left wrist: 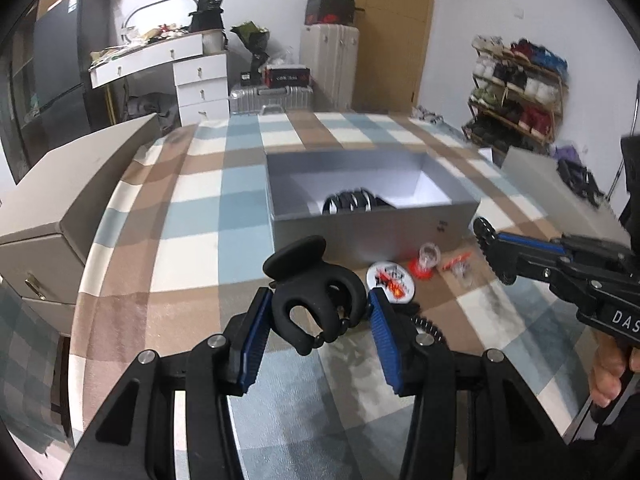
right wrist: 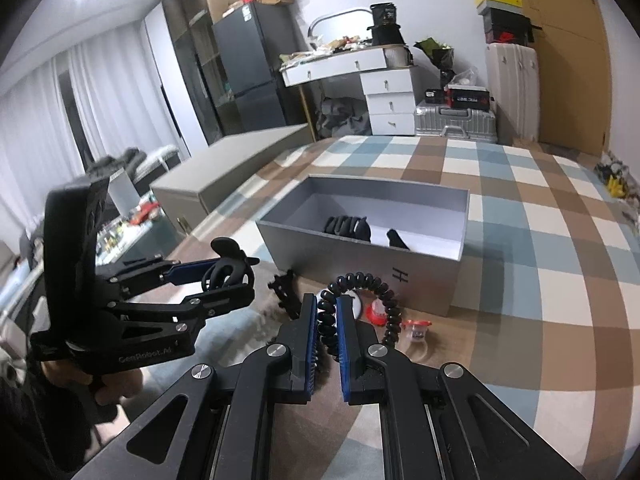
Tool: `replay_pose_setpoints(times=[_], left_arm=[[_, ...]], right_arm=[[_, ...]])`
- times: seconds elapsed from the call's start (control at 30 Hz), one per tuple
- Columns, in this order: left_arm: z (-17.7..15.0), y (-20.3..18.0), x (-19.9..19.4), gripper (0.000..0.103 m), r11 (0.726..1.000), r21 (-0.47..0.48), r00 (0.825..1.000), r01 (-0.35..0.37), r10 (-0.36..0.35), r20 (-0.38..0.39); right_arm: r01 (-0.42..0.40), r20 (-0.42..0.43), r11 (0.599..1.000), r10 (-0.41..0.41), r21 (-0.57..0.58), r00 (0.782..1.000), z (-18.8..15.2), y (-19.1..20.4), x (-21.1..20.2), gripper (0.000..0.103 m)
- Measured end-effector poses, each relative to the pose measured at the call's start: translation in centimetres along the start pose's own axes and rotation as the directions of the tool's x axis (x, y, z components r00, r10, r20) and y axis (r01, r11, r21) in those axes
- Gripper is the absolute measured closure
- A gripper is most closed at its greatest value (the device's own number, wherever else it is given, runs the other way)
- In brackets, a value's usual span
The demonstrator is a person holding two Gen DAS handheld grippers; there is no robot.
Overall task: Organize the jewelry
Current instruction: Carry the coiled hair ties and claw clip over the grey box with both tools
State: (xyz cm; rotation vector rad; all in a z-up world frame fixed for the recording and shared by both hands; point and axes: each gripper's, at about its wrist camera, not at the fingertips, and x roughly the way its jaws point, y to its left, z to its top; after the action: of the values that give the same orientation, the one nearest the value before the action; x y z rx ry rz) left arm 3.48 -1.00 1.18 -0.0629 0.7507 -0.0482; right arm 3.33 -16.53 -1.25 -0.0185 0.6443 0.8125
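My left gripper [left wrist: 318,314] is shut on a black hair claw clip [left wrist: 316,300], held above the checked cloth in front of the grey open box [left wrist: 372,232]; it also shows in the right wrist view [right wrist: 230,280]. My right gripper [right wrist: 327,312] is shut on a black spiral hair tie [right wrist: 360,300], whose loop arches toward the box [right wrist: 360,264]. Black hair pieces [left wrist: 352,202] lie inside the box. In the left wrist view my right gripper [left wrist: 490,252] reaches in from the right.
A round white tin [left wrist: 390,282], a small red-lidded clear jar [left wrist: 426,262] and small clear pieces [left wrist: 458,266] lie by the box's front wall. A grey cabinet [left wrist: 60,216] borders the table's left. Another black clip [right wrist: 286,290] lies on the cloth.
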Motion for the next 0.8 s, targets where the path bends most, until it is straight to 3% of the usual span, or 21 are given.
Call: replay_pose_setpoints(times=[0.33,0.8], left_arm=[[2.0,0.1,-1.6,0.061,1.0,-0.027,0.996,-0.004,0.006,0.085],[4.1,0.2,-1.8,0.061,1.0,0.011,0.99,-0.017,0.016,0.138]], right_arm=[[-0.001,0.092,0.998,-0.005,0.065,0.996,1.4,-0.8,-2.6,0.094],[-0.045,0.186,0.987,0.016,0.153,0.982,3.3,-2.3,-2.8,0.094]])
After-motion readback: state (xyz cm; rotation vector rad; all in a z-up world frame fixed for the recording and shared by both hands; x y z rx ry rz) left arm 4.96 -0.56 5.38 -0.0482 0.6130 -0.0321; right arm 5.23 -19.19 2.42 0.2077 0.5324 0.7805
